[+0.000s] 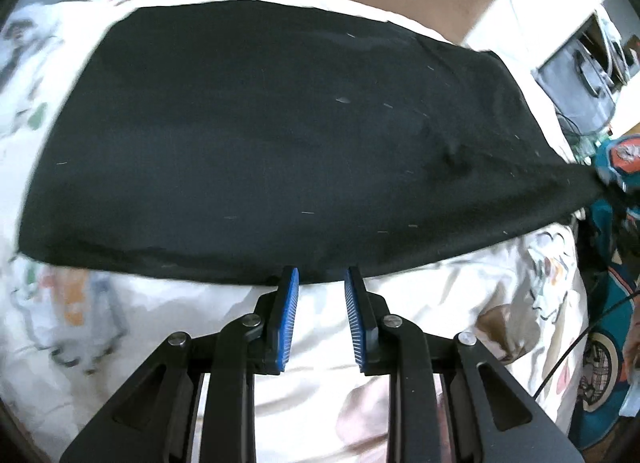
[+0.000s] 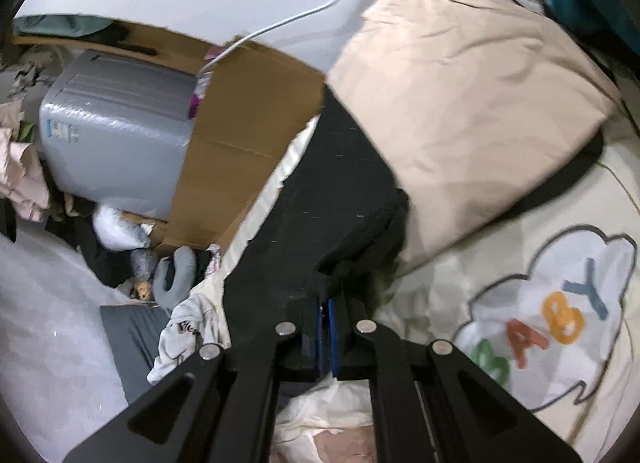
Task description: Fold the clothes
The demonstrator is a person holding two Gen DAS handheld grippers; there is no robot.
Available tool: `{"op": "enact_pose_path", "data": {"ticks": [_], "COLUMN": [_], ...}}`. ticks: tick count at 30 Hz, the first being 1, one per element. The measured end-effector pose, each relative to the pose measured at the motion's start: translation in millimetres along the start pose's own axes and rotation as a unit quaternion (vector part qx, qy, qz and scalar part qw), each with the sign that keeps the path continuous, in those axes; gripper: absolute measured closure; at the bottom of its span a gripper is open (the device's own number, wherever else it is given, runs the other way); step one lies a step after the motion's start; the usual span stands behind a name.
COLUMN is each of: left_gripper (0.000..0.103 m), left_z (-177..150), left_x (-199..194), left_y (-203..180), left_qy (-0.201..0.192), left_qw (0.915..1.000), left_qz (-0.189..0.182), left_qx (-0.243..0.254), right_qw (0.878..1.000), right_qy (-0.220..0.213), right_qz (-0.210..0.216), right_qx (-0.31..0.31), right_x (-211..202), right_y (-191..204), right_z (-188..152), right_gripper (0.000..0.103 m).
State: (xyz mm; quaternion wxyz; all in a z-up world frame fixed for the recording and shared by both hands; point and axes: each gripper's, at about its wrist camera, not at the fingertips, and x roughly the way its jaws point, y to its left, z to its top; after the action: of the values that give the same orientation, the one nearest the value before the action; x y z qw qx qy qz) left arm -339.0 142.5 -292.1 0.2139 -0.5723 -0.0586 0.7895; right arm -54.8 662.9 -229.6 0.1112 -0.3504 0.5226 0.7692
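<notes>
The black garment (image 1: pixel 280 135) lies spread on the printed bedsheet (image 1: pixel 460 303), one corner pulled up toward the right. Right gripper (image 2: pixel 326 303) has its fingers pinching that black fabric. Left gripper (image 1: pixel 322 283) hovers at the near hem, fingers spread and empty. Risk: a one-sided pull could skew the fold, or the thin pinch could slip.

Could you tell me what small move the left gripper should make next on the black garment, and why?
Probably ease the left gripper forward and close on the near hem of the black garment. Its jaws stand apart with only their tips at that edge, gripping nothing, while the right gripper is shut on the cloth's other end.
</notes>
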Motion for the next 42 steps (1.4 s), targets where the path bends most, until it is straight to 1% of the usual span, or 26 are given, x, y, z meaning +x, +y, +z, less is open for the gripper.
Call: {"op": "enact_pose_path", "data": {"ticks": [4, 8, 9, 10, 11, 12, 16, 19, 25, 27, 31, 34, 35, 37, 38, 40, 41, 42], "left_gripper": [0.079, 0.079, 0.068, 0.05, 0.043, 0.04, 0.04, 0.04, 0.04, 0.04, 0.04, 0.04, 0.04, 0.04, 0.04, 0.04, 0.04, 0.04], "left_z": [3.8, 5.5, 5.8, 6.1, 6.1, 6.1, 3.7, -2.1, -4.5, -7.4, -8.4, -15.6, -18.3, -24.2, -26.3, -28.4, -29.6, -31.1], "left_x": [-15.6, -24.5, -26.9, -29.2, -32.0, -34.9, -37.7, -39.7, -27.3, -22.4, -13.1, -19.9, -20.8, -17.5, -16.8, -18.4, -19.3, -19.7], "left_y": [41.1, 78.1, 85.9, 92.4, 100.8, 109.1, 139.2, 159.8, 194.2, 207.1, 219.2, 235.6, 241.9, 256.2, 260.5, 265.3, 266.9, 267.4], "left_qy": [-0.008, -0.009, -0.011, -0.014, -0.019, -0.024, -0.032, -0.041, -0.053, -0.057, -0.066, -0.08, -0.087, -0.104, -0.109, -0.121, -0.126, -0.127], "left_qw": [0.9987, 0.996, 0.995, 0.9939, 0.9922, 0.9904, 0.9831, 0.9758, 0.9577, 0.9495, 0.9389, 0.9309, 0.9251, 0.9048, 0.8972, 0.8878, 0.8844, 0.8832], "left_qz": [0.014, 0.036, 0.039, 0.041, 0.044, 0.046, 0.043, 0.033, 0.016, 0.004, -0.022, -0.045, -0.057, -0.092, -0.104, -0.124, -0.133, -0.141], "left_qx": [-0.048, -0.081, -0.091, -0.102, -0.115, -0.128, -0.175, -0.212, -0.283, -0.308, -0.337, -0.353, -0.365, -0.403, -0.415, -0.426, -0.429, -0.429], "right_qw": [1.0, 1.0, 1.0, 1.0, 1.0, 1.0, 1.0, 1.0, 0.999, 0.999, 0.999, 0.999, 0.999, 0.998, 0.998, 0.998, 0.998, 0.998], "right_qy": [-0.001, -0.001, -0.001, -0.001, -0.001, -0.002, -0.001, 0.0, 0.001, 0.001, 0.003, 0.004, 0.005, 0.006, 0.007, 0.005, 0.004, 0.004], "right_qz": [-0.006, -0.007, -0.007, -0.008, -0.009, -0.009, -0.016, -0.021, -0.031, -0.034, -0.043, -0.049, -0.052, -0.058, -0.06, -0.064, -0.064, -0.064], "right_qx": [0.008, 0.01, 0.01, 0.009, 0.009, 0.009, 0.011, 0.01, 0.01, 0.011, 0.011, 0.009, 0.008, 0.01, 0.013, 0.02, 0.024, 0.027], "right_x": [-2.5, -2.3, -2.2, -2.3, -2.5, -2.6, -2.7, -3.3, -5.3, -5.7, -5.8, -6.7, -7.0, -7.4, -7.8, -9.4, -9.9, -10.0], "right_y": [-8.7, -11.8, -12.0, -12.2, -12.1, -12.5, -15.6, -17.0, -21.5, -23.4, -27.0, -28.5, -29.6, -32.2, -34.1, -38.2, -39.7, -41.2], "right_z": [-2.6, -2.1, -1.9, -1.4, -1.1, -0.9, -1.2, -1.4, -1.7, -1.7, -1.8, -2.5, -2.9, -3.6, -3.9, -4.6, -4.7, -5.0], "right_gripper": [0.1, 0.1, 0.1, 0.1, 0.1, 0.1, 0.1, 0.1, 0.1, 0.1, 0.1, 0.1, 0.1, 0.101, 0.101, 0.101, 0.101, 0.101]}}
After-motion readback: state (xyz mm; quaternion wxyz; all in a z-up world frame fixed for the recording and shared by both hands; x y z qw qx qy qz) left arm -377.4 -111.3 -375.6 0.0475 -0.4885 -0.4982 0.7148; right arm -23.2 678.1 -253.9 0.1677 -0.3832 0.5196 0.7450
